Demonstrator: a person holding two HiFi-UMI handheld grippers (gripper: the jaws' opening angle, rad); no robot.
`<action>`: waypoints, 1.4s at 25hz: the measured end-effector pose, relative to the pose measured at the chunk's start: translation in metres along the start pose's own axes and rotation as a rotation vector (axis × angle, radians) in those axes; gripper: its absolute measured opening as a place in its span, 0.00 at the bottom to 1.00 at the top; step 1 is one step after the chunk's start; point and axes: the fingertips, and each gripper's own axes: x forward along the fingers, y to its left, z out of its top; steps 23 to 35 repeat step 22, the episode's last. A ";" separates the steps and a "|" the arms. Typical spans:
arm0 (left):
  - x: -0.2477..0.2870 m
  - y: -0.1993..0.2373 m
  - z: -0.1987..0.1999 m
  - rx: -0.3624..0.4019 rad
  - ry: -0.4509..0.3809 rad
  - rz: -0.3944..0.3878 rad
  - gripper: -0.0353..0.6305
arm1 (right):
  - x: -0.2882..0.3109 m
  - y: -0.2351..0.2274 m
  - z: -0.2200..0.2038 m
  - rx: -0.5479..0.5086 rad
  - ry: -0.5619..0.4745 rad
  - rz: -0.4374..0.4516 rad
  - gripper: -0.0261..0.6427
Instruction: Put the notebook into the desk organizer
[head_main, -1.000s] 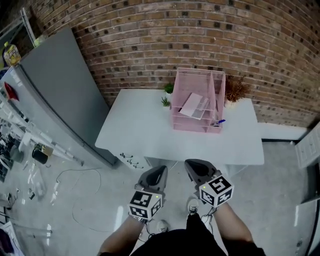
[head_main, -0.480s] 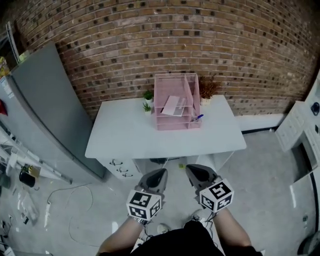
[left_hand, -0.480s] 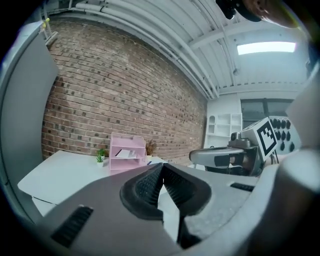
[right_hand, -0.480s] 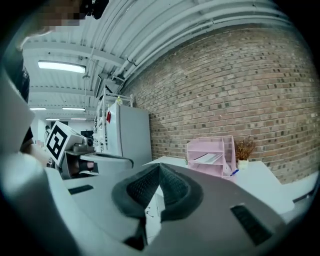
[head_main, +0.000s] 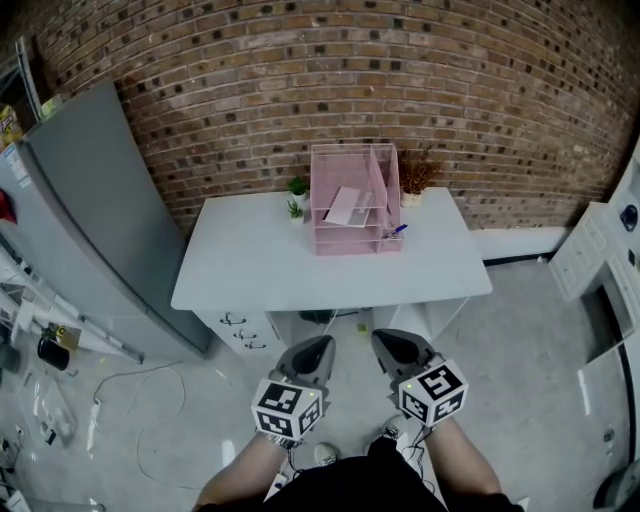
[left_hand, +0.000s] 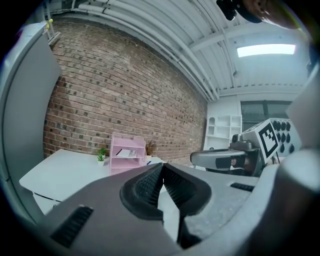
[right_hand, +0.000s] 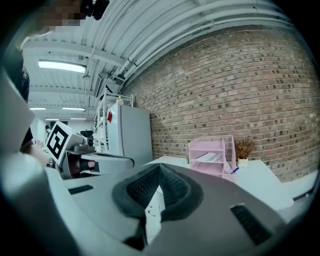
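Left gripper and right gripper are both hovering with jaws pressed together on nothing, the flat white notebook is lying far ahead of them inside the pink wire-mesh desk organizer on the white desk, so placing is looking done.

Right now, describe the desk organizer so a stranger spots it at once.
Against the brick wall stands a white desk. At its back, between green potted plants and a brown dried plant, sits the desk organizer: the only pink, tiered mesh rack.
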 end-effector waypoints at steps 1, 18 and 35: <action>-0.001 0.000 -0.001 0.000 0.001 0.000 0.06 | 0.000 0.001 -0.001 0.002 -0.001 0.001 0.04; -0.002 -0.008 0.000 0.011 0.006 -0.001 0.06 | -0.007 0.002 0.000 0.010 -0.012 0.005 0.04; -0.004 -0.007 0.000 0.005 0.006 0.001 0.06 | -0.007 0.003 0.001 0.008 -0.010 0.007 0.04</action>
